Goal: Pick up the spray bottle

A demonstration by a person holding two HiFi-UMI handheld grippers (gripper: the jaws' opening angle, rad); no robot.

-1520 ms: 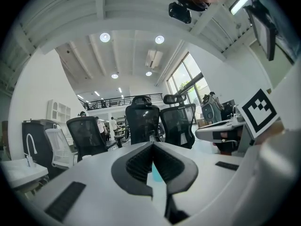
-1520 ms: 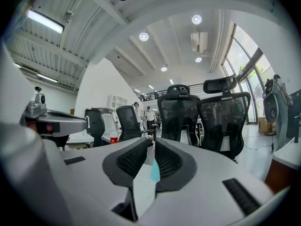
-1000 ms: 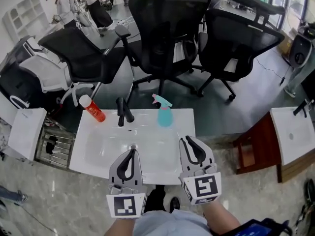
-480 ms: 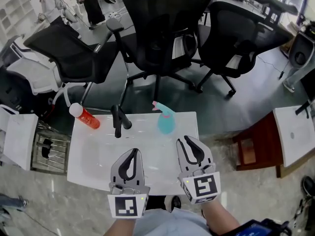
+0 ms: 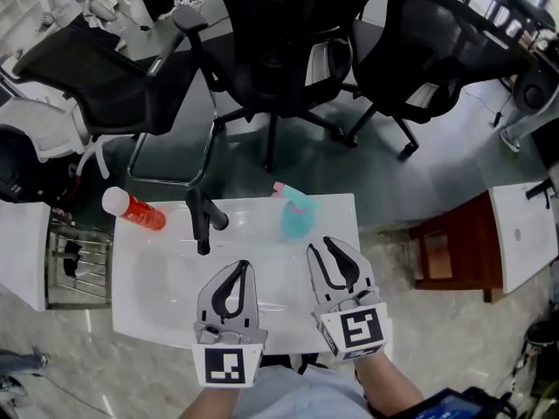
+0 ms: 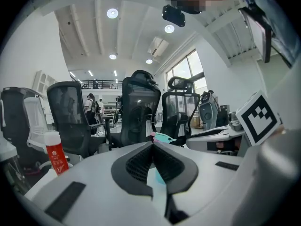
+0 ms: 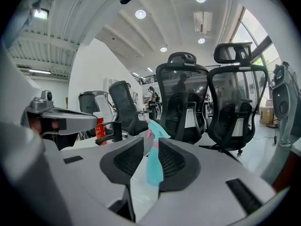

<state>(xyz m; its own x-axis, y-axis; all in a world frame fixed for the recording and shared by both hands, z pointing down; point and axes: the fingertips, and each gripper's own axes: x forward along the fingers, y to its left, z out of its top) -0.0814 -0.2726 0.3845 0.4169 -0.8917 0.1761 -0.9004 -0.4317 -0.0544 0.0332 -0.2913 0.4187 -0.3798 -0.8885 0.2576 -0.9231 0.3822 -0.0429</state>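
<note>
The teal spray bottle (image 5: 295, 212) with a pink trigger stands upright on the back rim of the white sink (image 5: 157, 308), right of centre. My right gripper (image 5: 327, 248) hovers over the sink's front right, just short of the bottle. Its jaws are opening, with nothing between the pads. In the right gripper view the spray bottle (image 7: 154, 166) shows through the narrow gap of the right gripper (image 7: 151, 142), still some way ahead. My left gripper (image 5: 238, 270) is shut and empty over the basin's front. From the left gripper (image 6: 153, 144) the bottle's teal head (image 6: 164, 138) peeks just right of the tips.
A black faucet (image 5: 203, 219) rises at the sink's back centre and a red bottle with a white cap (image 5: 133, 209) stands at its back left. Black office chairs (image 5: 279, 51) crowd the floor beyond. A wooden stand (image 5: 450, 256) and another white sink (image 5: 524, 234) are to the right.
Both grippers have come forward and down over the basin, closer to the spray bottle. The right jaws have parted slightly; the left stays shut.
</note>
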